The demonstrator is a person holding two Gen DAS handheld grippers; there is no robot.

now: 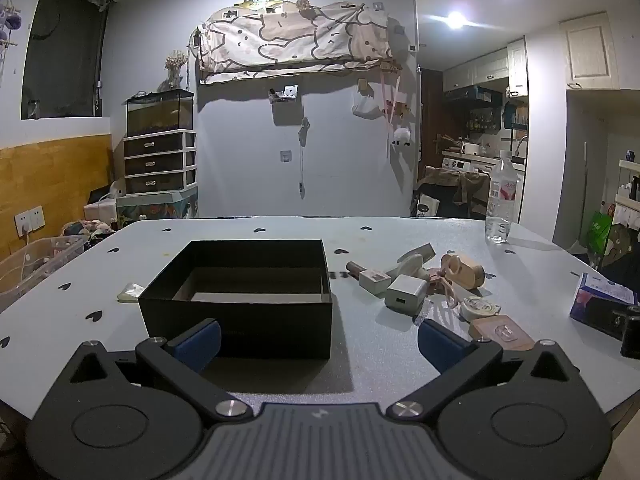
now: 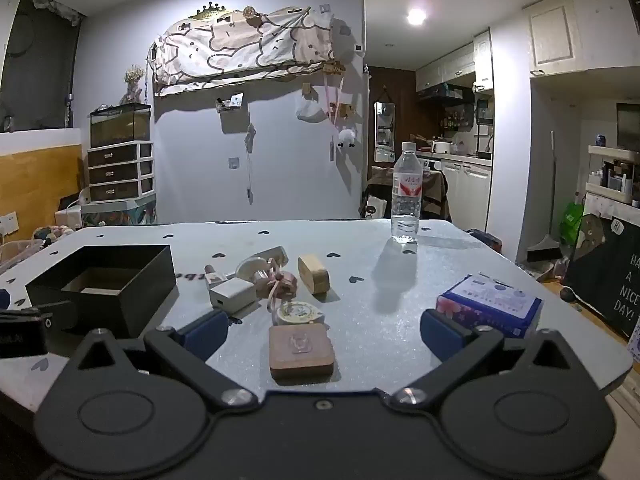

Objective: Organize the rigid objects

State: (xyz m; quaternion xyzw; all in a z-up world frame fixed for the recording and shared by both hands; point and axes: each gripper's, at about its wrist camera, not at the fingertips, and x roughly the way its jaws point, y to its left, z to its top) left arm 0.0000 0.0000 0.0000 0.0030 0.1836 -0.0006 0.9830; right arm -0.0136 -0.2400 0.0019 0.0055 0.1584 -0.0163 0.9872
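Note:
An open black box [image 1: 240, 308] stands on the pale table [image 1: 360, 360]; it also shows in the right wrist view [image 2: 100, 292]. Right of it lies a cluster of small objects: a white charger cube [image 1: 404, 294] [image 2: 232, 294], a wooden oval box [image 1: 466, 272] [image 2: 314, 274], a round tin [image 1: 478, 308] [image 2: 298, 312], a brown square block [image 1: 502, 334] [image 2: 301, 350], and a pink ribbon piece [image 2: 280, 282]. My left gripper [image 1: 318, 340] is open and empty just in front of the box. My right gripper [image 2: 324, 336] is open and empty, with the brown block between its fingers.
A clear water bottle [image 2: 406, 196] stands at the table's far right. A blue-and-pink tissue pack [image 2: 488, 306] lies near the right edge, beside my right finger. A flat pale item [image 1: 130, 292] lies left of the box. Drawers and a tank stand beyond the table.

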